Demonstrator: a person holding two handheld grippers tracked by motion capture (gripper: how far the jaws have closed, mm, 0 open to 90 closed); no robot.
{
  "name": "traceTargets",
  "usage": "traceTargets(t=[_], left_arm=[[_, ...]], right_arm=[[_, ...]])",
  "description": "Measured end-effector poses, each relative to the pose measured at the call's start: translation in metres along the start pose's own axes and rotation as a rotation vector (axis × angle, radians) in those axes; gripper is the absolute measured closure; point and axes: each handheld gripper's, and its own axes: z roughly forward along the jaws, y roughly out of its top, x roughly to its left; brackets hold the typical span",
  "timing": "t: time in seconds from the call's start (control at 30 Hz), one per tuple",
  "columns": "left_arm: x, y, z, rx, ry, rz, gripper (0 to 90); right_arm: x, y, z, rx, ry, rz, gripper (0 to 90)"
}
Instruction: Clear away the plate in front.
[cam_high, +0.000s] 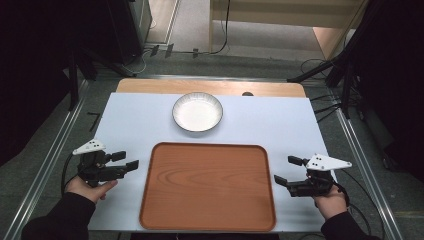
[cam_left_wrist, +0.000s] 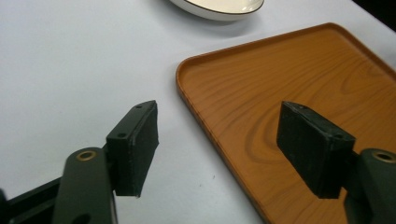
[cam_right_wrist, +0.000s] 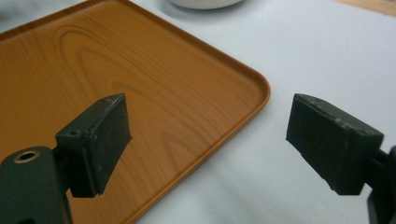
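Two claws flank a wooden tray (cam_high: 207, 187) that lies flat on a white sheet (cam_high: 130, 125) covering the surface. The left claw (cam_high: 125, 161) sits just beside the tray's left edge, held in the person's left hand (cam_high: 90, 187), its black jaws spread wide with nothing between them. The right claw (cam_high: 289, 170) sits just beside the tray's right edge, held in the right hand (cam_high: 330, 202), jaws likewise spread wide and gripping nothing. Each claw carries a grey three-cornered plate on top, and dark sleeves come in from the bottom of the high view.

In the left gripper view, one jaw of the left claw (cam_left_wrist: 217, 149) hangs over the white sheet (cam_left_wrist: 70, 70) and the other over the tray (cam_left_wrist: 280, 70), whose rounded far corner and raised rim run between them. In the right gripper view, the right claw (cam_right_wrist: 208, 144) straddles the tray's rim the same way: one jaw over the tray (cam_right_wrist: 93, 56), the other over the white sheet (cam_right_wrist: 303, 46).

The tray holds nothing. Beyond its far edge, well apart from both claws, a white bowl (cam_high: 197, 111) with a dark rim stands upright on the sheet; its near edge shows at the top of the left gripper view (cam_left_wrist: 219, 8) and the right gripper view (cam_right_wrist: 205, 3). A strip of bare wood (cam_high: 210, 87) shows past the sheet's far edge.
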Motion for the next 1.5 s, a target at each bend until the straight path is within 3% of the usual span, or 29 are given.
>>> traceTargets(t=[0.27,0.3,0.47,0.67,1.1,1.43,1.5], left_arm=[[-0.002,0.011,0.012,0.036,0.019,0.036,29.5],[-0.001,0.016,0.014,0.041,0.036,0.045,29.0],[0.004,0.027,0.022,0.05,0.027,0.017,29.3],[0.002,0.037,0.033,0.079,0.031,0.041,30.4],[0.004,0.064,0.059,0.081,0.033,0.053,29.3],[0.005,0.085,0.085,0.093,0.088,0.08,29.2],[0.005,0.089,0.09,0.098,0.085,0.064,29.6]], right_arm=[[0.0,-0.001,0.002,0.015,0.012,0.003,14.4],[0.0,-0.001,0.002,0.015,0.012,0.004,14.4],[0.001,-0.001,0.003,0.017,0.014,-0.003,14.5],[0.001,0.0,0.003,0.013,0.013,-0.004,14.4],[0.0,0.0,0.004,0.014,0.015,-0.001,14.6],[0.0,0.0,0.004,0.02,0.015,0.002,14.6],[-0.001,0.0,0.005,0.02,0.015,0.006,14.6]])
